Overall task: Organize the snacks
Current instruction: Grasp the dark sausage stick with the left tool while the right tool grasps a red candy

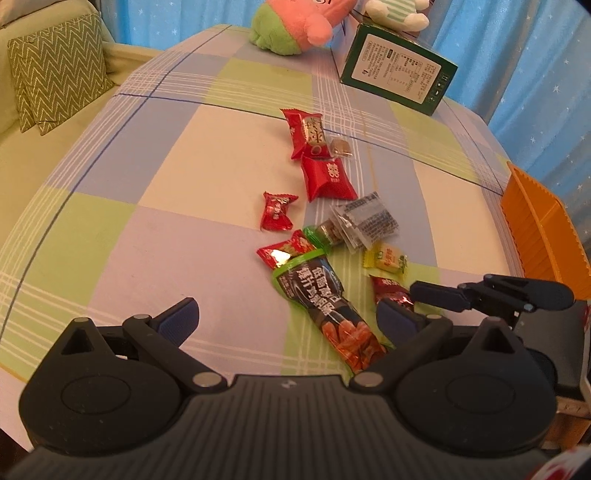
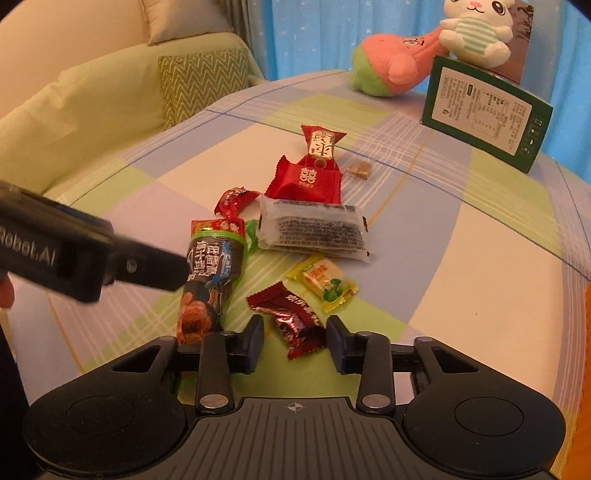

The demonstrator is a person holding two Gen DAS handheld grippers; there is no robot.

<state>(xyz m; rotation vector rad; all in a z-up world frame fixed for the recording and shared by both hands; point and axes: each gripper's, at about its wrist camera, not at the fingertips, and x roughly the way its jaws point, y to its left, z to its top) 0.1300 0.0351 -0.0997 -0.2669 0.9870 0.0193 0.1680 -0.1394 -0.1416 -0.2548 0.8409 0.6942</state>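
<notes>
Snacks lie scattered on the checked tablecloth (image 1: 155,184). A dark red candy (image 2: 295,321) lies between my right gripper's (image 2: 295,341) narrow-set fingers; cloth shows between its wrapper and the left pad, so the jaws stand open. In the left wrist view that right gripper (image 1: 417,291) reaches in from the right over the same candy (image 1: 389,288). My left gripper (image 1: 288,317) is wide open above the lower end of a long black snack pack (image 1: 325,306); its fingertip (image 2: 173,271) hangs over that pack (image 2: 210,280). A yellow candy (image 2: 323,282) and a clear packet (image 2: 314,229) lie just beyond.
An orange basket (image 1: 535,236) stands at the table's right edge. A green box (image 1: 395,70) and plush toys (image 1: 295,26) sit at the back. More red snacks (image 1: 327,177) lie mid-table. A sofa with a patterned cushion (image 1: 55,70) is on the left.
</notes>
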